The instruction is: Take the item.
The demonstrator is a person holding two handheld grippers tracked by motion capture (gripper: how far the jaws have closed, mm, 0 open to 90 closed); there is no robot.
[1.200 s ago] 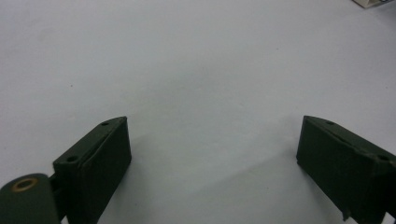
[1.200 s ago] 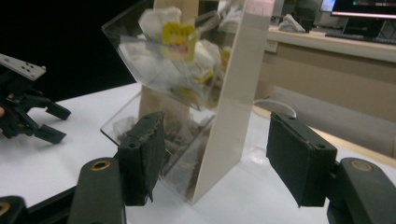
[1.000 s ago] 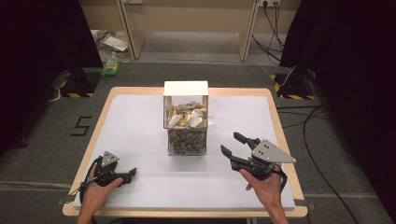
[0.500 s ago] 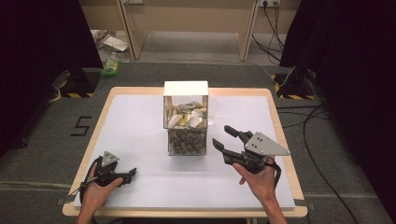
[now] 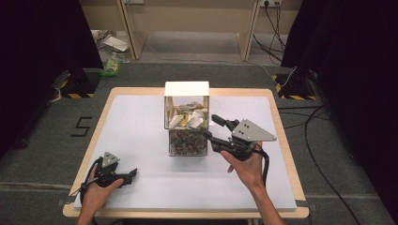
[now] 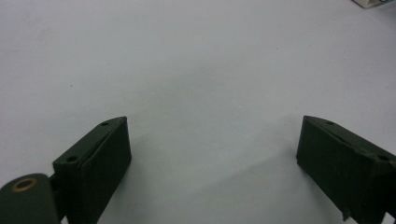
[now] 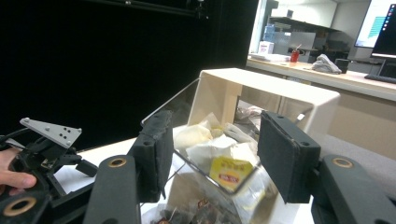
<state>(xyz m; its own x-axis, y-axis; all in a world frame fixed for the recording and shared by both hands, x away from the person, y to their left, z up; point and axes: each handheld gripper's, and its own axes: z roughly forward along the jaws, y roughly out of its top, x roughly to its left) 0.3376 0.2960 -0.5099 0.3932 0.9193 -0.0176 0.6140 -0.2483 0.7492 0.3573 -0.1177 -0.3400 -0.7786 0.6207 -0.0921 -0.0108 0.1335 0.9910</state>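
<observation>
Right gripper [image 5: 212, 127], jaws apart, aligned at the clear tea-bag dispenser [image 5: 187, 123], presumably for access; left gripper [image 5: 130, 173] rests open on the worktop [image 5: 141, 117].

Right gripper [image 5: 215, 126], jaws apart, beside the clear box [image 5: 187, 123]; left gripper [image 5: 126, 175] rests near the table's [image 5: 141, 92] front edge

The left gripper [image 5: 123, 176] is held low with jaws spread wide; the right gripper [image 5: 215, 127] is raised, jaws parted.
</observation>
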